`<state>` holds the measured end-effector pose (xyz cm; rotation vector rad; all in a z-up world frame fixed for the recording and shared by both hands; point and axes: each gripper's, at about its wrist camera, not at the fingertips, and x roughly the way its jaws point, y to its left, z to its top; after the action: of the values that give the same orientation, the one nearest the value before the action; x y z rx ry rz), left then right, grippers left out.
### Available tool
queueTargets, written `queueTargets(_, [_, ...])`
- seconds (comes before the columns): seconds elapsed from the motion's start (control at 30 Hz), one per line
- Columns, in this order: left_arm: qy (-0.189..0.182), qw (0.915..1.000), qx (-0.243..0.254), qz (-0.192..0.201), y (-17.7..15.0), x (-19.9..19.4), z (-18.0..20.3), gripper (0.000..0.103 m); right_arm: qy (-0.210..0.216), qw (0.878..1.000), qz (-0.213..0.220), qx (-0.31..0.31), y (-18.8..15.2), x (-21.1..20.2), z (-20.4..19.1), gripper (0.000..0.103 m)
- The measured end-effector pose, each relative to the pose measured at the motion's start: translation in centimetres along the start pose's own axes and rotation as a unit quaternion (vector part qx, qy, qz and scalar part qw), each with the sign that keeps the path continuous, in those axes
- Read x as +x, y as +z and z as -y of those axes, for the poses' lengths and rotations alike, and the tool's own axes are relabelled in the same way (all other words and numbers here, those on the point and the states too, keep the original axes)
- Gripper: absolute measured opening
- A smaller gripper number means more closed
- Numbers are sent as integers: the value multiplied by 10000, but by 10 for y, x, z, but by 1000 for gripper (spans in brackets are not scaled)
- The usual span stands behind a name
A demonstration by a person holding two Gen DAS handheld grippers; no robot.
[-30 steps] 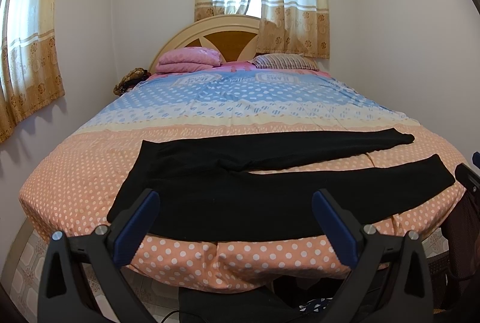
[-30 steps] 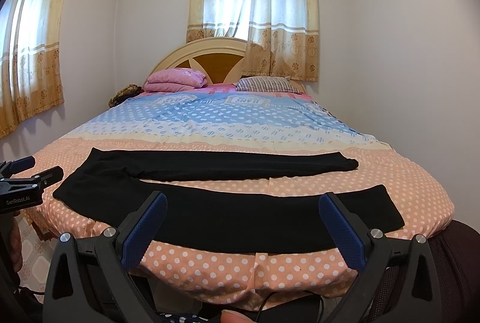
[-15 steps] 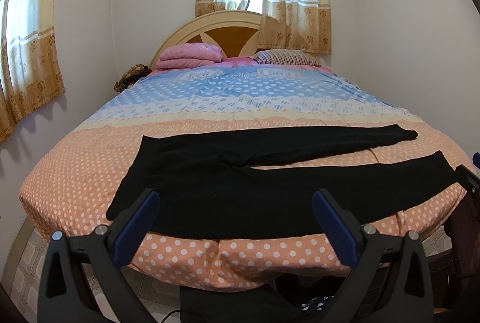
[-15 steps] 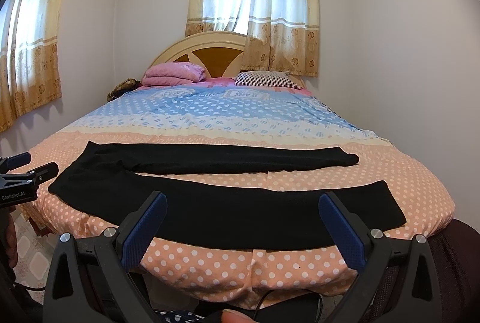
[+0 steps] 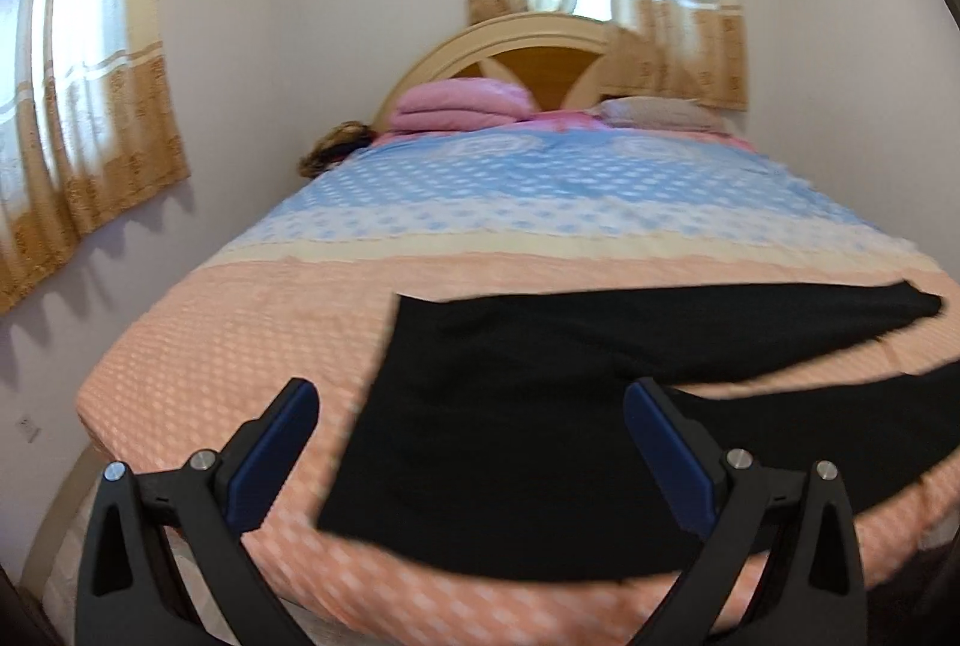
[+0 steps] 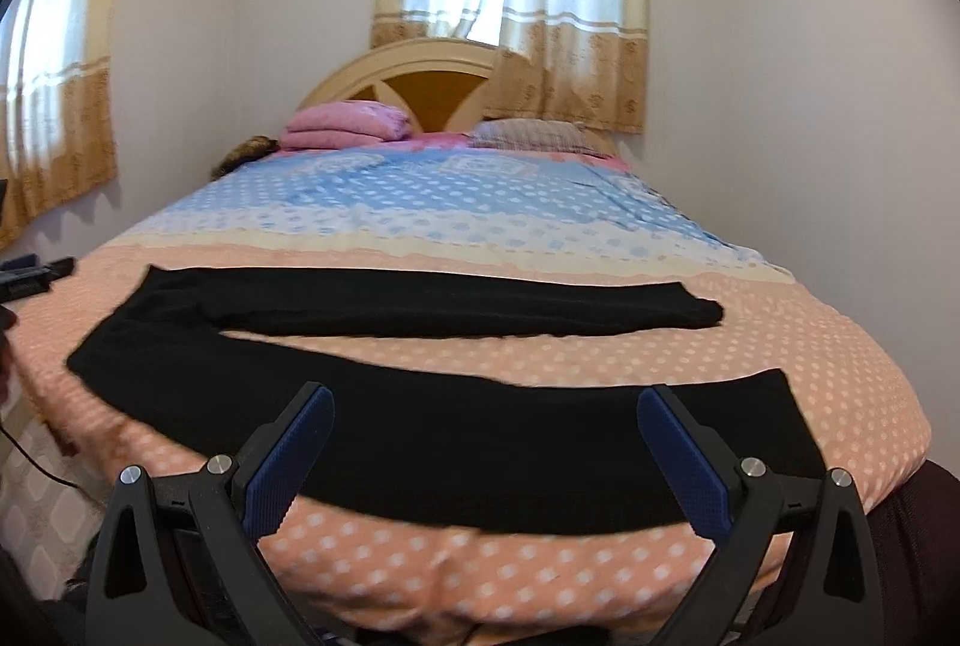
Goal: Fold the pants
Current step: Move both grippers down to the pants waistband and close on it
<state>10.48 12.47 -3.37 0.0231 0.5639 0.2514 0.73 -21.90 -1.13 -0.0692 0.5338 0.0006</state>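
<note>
Black pants (image 5: 516,418) lie flat across the foot of the bed, waistband to the left and both legs stretching right, slightly apart. In the right wrist view the pants (image 6: 480,436) show their near leg along the bed's front edge and the far leg behind it. My left gripper (image 5: 471,400) is open and empty, over the waistband end. My right gripper (image 6: 486,406) is open and empty, just in front of the near leg. The left gripper also shows at the far left of the right wrist view (image 6: 36,277).
The bed (image 6: 600,346) has an orange, cream and blue polka-dot cover. Pink folded bedding (image 5: 462,105) and a striped pillow (image 6: 528,132) lie at the wooden headboard (image 5: 540,69). Curtained windows stand behind and on the left wall. A cable (image 6: 36,457) hangs left of the bed.
Both grippers have moved closer to the bed. The left one has swung left, towards the waistband end. The pants have not moved.
</note>
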Motion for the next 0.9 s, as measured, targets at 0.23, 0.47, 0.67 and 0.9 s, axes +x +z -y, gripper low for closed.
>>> queueTargets(0.23, [24,9981,-91,-605,19,93,-49,103,-328,9983,-330,344,11,51,49,102])
queueTargets(0.47, [7,9921,22,-1255,29,175,-51,74,-383,9945,-811,539,24,107,96,89])
queueTargets(0.67, [-104,9886,139,-1494,38,221,-48,65,-668,9906,-1012,636,38,140,136,88])
queueTargets(0.9, [-313,9821,21,-1855,30,252,-53,46,-927,9846,-1190,887,52,175,175,87])
